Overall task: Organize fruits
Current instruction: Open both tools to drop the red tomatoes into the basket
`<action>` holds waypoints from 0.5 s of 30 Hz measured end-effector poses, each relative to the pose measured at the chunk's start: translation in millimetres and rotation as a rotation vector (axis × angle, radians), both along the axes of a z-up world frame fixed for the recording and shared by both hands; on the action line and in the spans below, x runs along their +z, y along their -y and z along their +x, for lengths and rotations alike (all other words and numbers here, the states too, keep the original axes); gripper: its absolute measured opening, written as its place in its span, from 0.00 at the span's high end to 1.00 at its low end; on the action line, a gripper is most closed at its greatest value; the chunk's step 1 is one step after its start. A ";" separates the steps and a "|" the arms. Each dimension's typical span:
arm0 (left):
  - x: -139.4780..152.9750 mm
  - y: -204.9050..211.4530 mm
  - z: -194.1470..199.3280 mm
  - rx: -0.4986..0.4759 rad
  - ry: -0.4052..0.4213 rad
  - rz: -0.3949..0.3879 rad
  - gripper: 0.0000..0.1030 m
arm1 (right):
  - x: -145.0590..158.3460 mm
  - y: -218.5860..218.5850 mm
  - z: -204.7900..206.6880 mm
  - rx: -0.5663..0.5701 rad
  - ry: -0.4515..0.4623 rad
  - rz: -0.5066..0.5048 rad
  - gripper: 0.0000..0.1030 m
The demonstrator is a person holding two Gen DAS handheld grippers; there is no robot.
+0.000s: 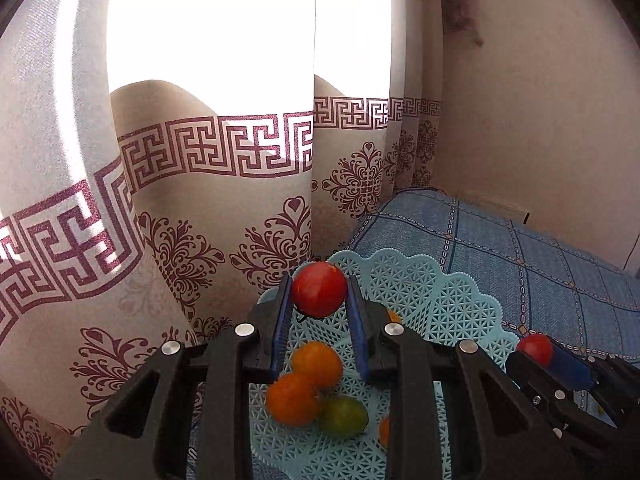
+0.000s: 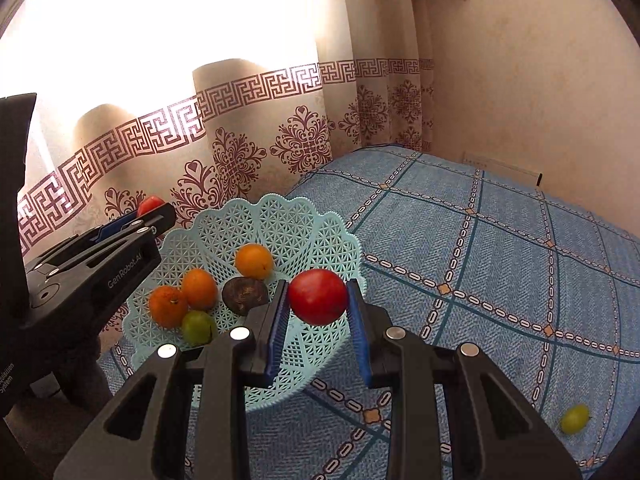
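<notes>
Left hand-held gripper (image 1: 319, 300) clamps a round red tomato (image 1: 319, 289); right hand-held gripper (image 2: 318, 304) clamps another red tomato (image 2: 318, 296), both above the pale-blue latticed plastic basket (image 2: 296, 220).

Two grippers, each holding a fruit, over a basket on a covered table.

The basket (image 2: 304, 216) sits on the table (image 2: 500, 260) near its left edge, with a curtain (image 2: 248, 152) behind it and a wall (image 2: 520, 80) to the right. In the basket lie five fruits (image 2: 199, 289), clustered toward its left side. The left gripper (image 1: 319, 296) holds a fruit (image 1: 319, 289) above the basket's far rim. The right gripper (image 2: 318, 300) holds another fruit (image 2: 318, 296) above the basket's near right rim. One small fruit (image 2: 575, 419) lies alone on the table, far right and well apart from the basket.
</notes>
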State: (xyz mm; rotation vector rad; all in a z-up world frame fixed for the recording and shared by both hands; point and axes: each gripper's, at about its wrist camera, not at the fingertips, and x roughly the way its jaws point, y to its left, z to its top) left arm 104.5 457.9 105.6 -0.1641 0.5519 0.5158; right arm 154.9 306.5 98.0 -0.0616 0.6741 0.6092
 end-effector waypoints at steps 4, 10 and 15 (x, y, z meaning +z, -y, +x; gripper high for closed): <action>-0.7 -2.5 1.5 0.005 0.006 -0.008 0.48 | -2.2 -2.3 1.9 0.006 -0.005 -0.001 0.69; 3.0 -4.1 -1.9 0.015 0.021 -0.018 0.41 | -6.0 0.4 0.6 0.001 -0.010 0.009 0.62; 4.7 -6.9 -3.3 0.024 0.026 -0.020 0.41 | -9.1 7.6 -2.2 -0.012 -0.024 0.033 0.62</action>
